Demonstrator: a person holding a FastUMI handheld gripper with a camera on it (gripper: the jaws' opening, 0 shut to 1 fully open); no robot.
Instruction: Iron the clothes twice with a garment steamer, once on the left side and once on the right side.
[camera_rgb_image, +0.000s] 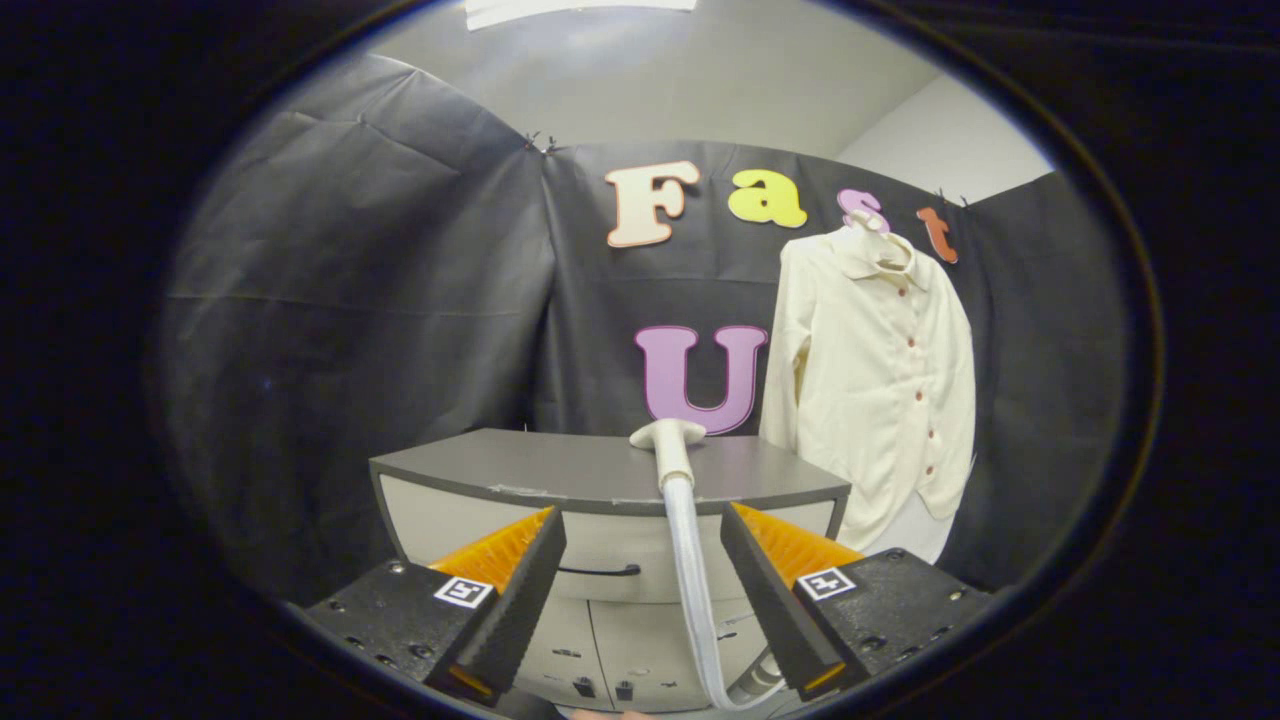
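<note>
There was one shirt (880, 390), one steamer head (668, 436) on one hose (692, 580), and one cabinet (600, 480). One gripper (642, 535) showed two fingers, spread apart around the hose.

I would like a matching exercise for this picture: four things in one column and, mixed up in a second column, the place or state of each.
Things:
1. steamer head
2. shirt
3. hose
4. claw

Places or states:
A. hangs on the booth wall, buttoned up
B. open, its fingers apart and gripping nothing
C. rests on top of the grey cabinet
D. runs down from the cabinet top between the two fingers

Pairs: 1-C, 2-A, 3-D, 4-B
</note>
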